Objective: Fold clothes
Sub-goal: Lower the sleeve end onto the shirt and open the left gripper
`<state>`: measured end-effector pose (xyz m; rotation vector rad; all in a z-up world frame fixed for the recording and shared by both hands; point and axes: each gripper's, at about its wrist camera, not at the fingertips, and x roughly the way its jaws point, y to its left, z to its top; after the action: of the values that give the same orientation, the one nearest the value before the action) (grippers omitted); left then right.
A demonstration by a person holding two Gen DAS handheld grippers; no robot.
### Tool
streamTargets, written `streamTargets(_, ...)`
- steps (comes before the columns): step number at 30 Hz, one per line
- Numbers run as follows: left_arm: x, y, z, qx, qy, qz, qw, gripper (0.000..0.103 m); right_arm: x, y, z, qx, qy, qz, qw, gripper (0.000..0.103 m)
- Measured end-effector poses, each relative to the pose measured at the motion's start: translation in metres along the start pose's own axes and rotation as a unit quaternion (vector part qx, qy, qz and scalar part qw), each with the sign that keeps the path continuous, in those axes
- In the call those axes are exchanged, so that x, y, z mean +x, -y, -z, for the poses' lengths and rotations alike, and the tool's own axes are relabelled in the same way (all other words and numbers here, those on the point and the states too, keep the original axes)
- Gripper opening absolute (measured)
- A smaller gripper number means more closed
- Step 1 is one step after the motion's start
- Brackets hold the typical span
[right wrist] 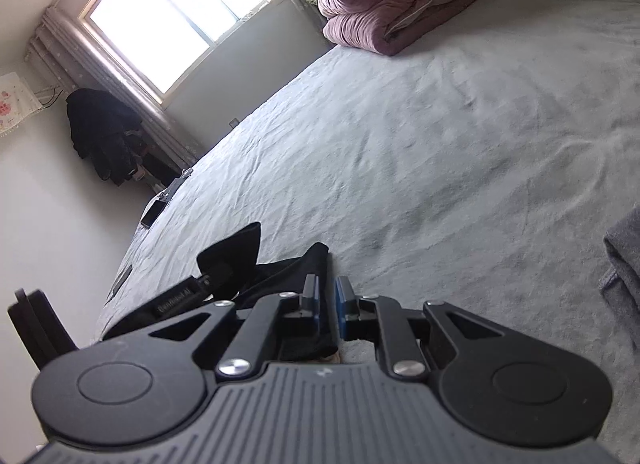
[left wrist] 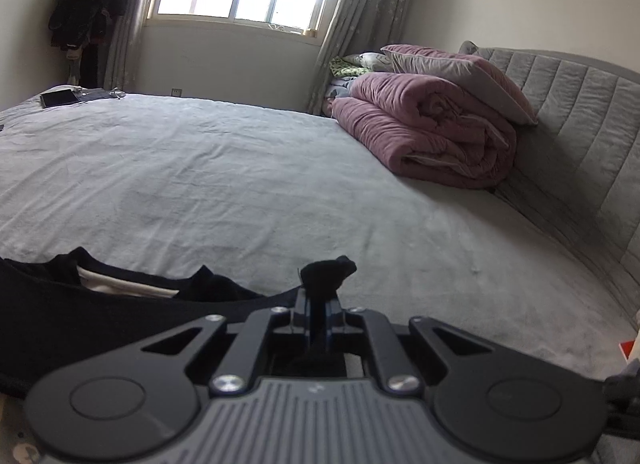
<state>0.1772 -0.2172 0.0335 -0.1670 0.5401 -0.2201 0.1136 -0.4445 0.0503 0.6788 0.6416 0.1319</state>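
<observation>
A black garment (left wrist: 60,304) with a white inner lining lies at the near edge of the grey bed (left wrist: 240,184). My left gripper (left wrist: 320,304) is shut on a bunched corner of the black garment, which pokes up past the fingertips. In the right wrist view my right gripper (right wrist: 327,296) has its jaws a narrow gap apart, with the black garment (right wrist: 296,264) lying against its left finger (right wrist: 310,296). The left gripper (right wrist: 208,278), shut on black cloth, shows to the left of it.
A folded purple quilt (left wrist: 432,132) with a pillow on top sits at the padded grey headboard (left wrist: 580,124). A phone and cable (left wrist: 60,97) lie at the far left corner of the bed. A grey cloth (right wrist: 624,264) lies at the right edge. Dark clothes (left wrist: 84,4) hang by the window.
</observation>
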Motion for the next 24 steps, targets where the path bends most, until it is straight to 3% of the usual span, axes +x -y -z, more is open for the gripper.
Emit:
streamTargets(4,0.010,0.010,0.018,0.035,-0.013,-0.012,0.9992,0.007,-0.001,0.003,-0.001,0.004,0.000,0.003,1.000,0.016)
streamTargets(9,0.016,0.021,0.038,0.061,-0.036,0.000,0.9975,0.008,0.002,0.003,0.000,0.000,-0.001,0.011,1.000,0.016)
streamTargets(13,0.011,0.022,0.045,0.083,-0.042,0.035,0.9951,0.022,0.007,0.003,0.001,-0.006,-0.006,0.018,1.000,0.016)
streamTargets(17,-0.014,0.007,0.041,0.097,-0.032,0.088,0.9909,0.025,0.013,0.003,0.002,-0.016,-0.009,0.027,0.999,0.016)
streamTargets(20,-0.040,-0.013,0.033,0.112,-0.030,0.105,0.9878,0.026,0.022,0.001,0.004,-0.025,-0.015,0.033,0.999,0.016)
streamTargets(22,-0.061,-0.039,0.024,0.118,-0.022,0.094,0.9883,0.027,0.030,0.000,0.006,-0.033,-0.021,0.035,0.999,0.016)
streamTargets(24,-0.077,-0.076,0.014,0.105,-0.026,0.061,0.9923,0.027,0.038,-0.002,0.009,-0.040,-0.028,0.037,0.998,0.019)
